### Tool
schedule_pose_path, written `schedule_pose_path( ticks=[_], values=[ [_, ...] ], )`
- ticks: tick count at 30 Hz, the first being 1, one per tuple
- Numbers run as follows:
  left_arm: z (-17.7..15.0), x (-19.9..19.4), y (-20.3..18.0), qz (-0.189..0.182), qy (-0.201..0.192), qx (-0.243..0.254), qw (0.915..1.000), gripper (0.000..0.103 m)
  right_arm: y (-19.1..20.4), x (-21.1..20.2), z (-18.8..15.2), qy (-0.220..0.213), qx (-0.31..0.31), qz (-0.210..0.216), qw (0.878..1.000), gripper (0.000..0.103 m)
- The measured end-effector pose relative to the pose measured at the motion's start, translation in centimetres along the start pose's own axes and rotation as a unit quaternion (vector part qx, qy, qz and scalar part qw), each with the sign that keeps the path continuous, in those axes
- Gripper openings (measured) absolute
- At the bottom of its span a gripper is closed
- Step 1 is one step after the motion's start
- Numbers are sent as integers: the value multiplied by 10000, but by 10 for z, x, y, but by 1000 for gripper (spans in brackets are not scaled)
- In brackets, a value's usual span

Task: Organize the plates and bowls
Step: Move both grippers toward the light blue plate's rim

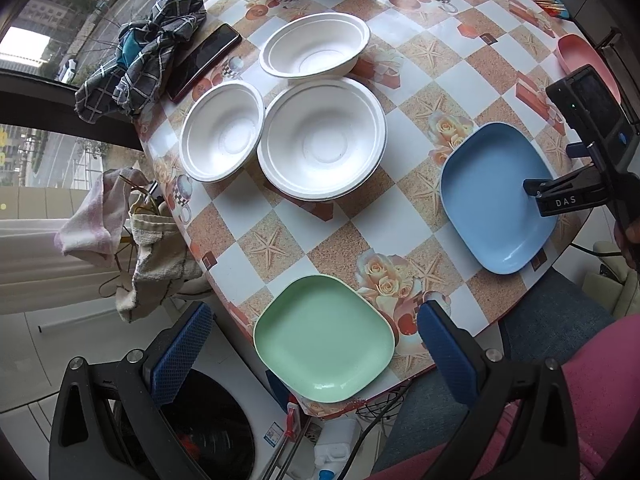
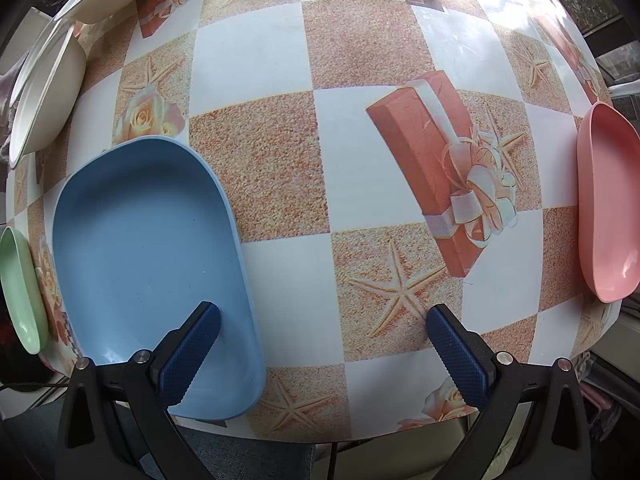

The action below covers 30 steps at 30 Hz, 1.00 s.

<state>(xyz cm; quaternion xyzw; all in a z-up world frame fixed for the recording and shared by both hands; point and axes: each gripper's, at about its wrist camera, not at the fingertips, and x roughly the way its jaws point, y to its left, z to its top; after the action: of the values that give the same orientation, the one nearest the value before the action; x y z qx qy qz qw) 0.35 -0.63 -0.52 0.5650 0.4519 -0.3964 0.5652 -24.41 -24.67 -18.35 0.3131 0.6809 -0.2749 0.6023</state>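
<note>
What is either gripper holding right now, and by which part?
Nothing is held. The left gripper hangs open above the green plate. The right gripper is open too, one finger over the blue plate, jaws not closed on its rim.

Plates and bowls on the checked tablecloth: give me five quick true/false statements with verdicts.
1. Three white round paper bowls stand on the table. True: one at the back, one on the left, a larger one beside it.
2. The square blue plastic plate is stacked on the square green plastic plate. False: they lie apart, each flat on the patterned tablecloth.
3. The right gripper is open, one finger over the blue plate. True.
4. The left gripper is shut on the green plate. False: it is open, with the plate seen between its fingers.
5. The pink plastic plate sits inside a bowl. False: it lies alone near the table's edge.
</note>
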Motion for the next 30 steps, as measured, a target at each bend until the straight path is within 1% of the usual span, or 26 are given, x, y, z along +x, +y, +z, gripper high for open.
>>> schedule_pose_path(
  ticks=[4, 12, 19, 30],
  values=[
    [1, 1, -7, 217, -8, 272, 9994, 103, 4, -1, -1, -174, -25, 0, 9998, 103],
    [5, -3, -14, 374, -105, 576, 9976, 103, 3, -1, -2, -254, -29, 16, 9997, 103],
    [4, -4, -14, 465, -150, 620, 9969, 103, 5, 0, -2, -238, -21, -4, 9997, 103],
    [1, -4, -11, 457, -159, 585, 9971, 103, 5, 0, -3, -252, 4, -4, 9997, 103]
  ],
)
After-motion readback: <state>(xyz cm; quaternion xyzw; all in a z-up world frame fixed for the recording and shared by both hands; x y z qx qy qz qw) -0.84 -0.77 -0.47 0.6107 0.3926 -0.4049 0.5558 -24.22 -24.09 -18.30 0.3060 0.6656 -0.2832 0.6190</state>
